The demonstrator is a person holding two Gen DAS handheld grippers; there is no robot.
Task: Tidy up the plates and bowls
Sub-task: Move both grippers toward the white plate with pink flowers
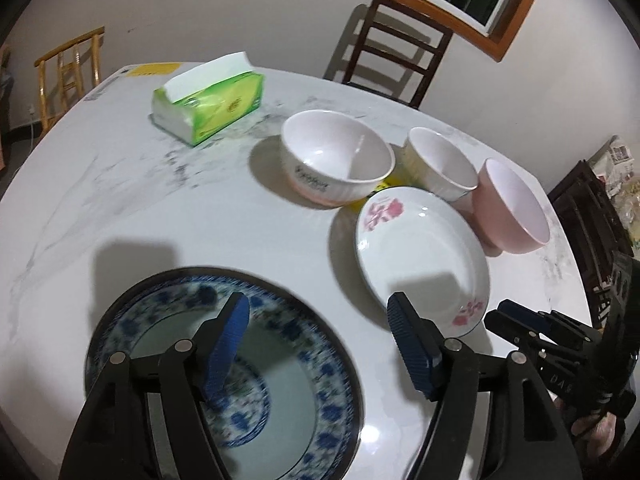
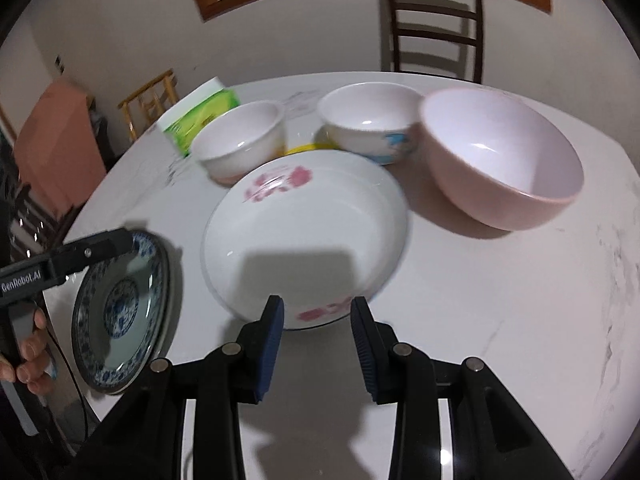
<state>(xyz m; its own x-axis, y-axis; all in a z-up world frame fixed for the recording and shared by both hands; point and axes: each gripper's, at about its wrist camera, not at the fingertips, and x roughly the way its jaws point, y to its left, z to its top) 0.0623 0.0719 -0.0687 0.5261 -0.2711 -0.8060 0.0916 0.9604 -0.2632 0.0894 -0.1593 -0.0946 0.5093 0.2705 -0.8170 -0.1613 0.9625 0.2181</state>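
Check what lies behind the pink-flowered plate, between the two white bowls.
Behind the pink-flowered plate, a yellow object peeks out between the white bowl and the blue-marked bowl. Plate and bowls cover most of it, so what it is stays unclear.

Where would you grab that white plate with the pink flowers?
On its near rim. The flowered plate lies flat and shallow, its raised edge facing the right gripper, whose open jaws already straddle that edge. Bowls crowd the far side, so coming from the near side, one finger over the rim and one under, looks easiest.
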